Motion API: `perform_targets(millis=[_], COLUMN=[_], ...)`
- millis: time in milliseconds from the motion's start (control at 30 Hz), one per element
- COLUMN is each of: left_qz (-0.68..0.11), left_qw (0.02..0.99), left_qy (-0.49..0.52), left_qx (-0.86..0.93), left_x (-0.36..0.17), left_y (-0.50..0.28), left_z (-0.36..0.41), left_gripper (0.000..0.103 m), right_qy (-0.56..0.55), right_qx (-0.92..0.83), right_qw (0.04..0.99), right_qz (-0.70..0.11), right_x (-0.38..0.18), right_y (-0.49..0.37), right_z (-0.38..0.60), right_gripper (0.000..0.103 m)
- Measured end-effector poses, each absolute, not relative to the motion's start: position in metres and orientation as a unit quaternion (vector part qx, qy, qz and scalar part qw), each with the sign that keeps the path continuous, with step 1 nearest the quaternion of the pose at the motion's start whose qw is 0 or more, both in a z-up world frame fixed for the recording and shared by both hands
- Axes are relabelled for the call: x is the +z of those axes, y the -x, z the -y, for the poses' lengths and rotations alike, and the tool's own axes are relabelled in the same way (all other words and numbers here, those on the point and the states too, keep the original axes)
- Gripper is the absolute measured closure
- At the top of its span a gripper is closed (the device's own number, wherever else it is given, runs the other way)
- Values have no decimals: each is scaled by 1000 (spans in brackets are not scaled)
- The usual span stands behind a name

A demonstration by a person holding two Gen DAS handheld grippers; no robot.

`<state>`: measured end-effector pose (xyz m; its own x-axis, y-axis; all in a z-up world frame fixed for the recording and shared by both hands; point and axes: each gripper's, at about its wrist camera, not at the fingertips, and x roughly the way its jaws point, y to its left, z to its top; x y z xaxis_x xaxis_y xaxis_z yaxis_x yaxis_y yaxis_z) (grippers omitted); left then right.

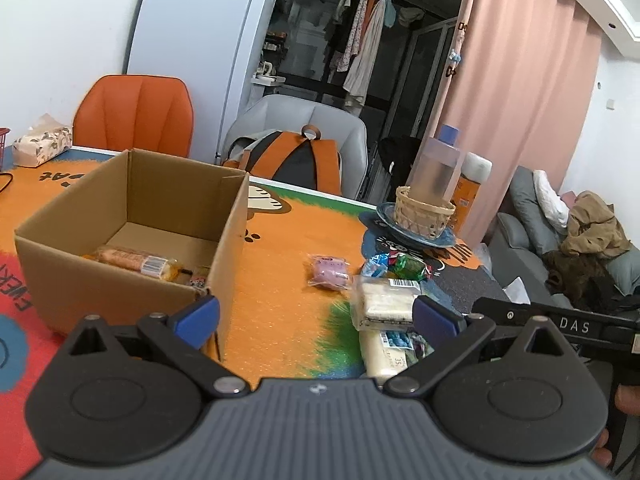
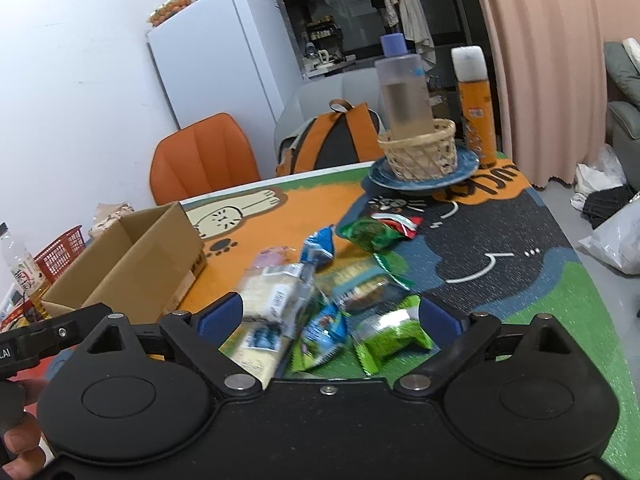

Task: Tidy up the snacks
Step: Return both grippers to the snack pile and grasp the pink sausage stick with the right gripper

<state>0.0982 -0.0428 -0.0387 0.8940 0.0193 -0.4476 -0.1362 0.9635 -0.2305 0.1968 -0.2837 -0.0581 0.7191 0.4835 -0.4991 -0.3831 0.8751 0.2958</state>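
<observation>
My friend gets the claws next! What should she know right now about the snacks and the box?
Left claw: open, empty, near the cardboard box.
Right claw: open, empty, over the snack pile.
Done: an orange wrapped snack lies in the box, with something small beside it.
Left: on the mat remain the pink packet, white cracker packs, blue packets and green packets. Box them all.

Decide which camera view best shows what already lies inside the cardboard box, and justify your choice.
The left wrist view: it looks down into the open cardboard box, where a long orange-wrapped snack lies on the floor. In the right wrist view the cardboard box shows only outer walls and rim; its contents are hidden.
</observation>
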Motion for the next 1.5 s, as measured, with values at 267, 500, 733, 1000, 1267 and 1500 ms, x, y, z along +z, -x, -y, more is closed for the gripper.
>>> perform_targets(millis=[267, 500, 733, 1000, 1267, 1500], left_qz=[-230, -247, -258, -268, -280, -281], left_qw=[966, 962, 960, 957, 955, 955], left_qy=[117, 114, 113, 114, 103, 91], left_qx=[25, 10, 15, 8, -4, -15], left_x=[-47, -59, -67, -75, -84, -90], left_y=[-105, -113, -113, -116, -127, -140], left_z=[60, 67, 66, 66, 79, 90], left_gripper=[3, 16, 18, 18, 18, 19], right_qy=[-90, -72, -65, -20, -43, -52], right_qx=[231, 245, 255, 258, 248, 224], right_qw=[919, 909, 897, 895, 897, 906], right_qz=[-307, -329, -356, -363, -362, -355], right_x=[-74, -86, -96, -103, -103, -103], right_y=[-197, -193, -191, -185, -190, -198], right_z=[292, 279, 263, 245, 262, 277], right_gripper=[17, 35, 48, 61, 75, 77])
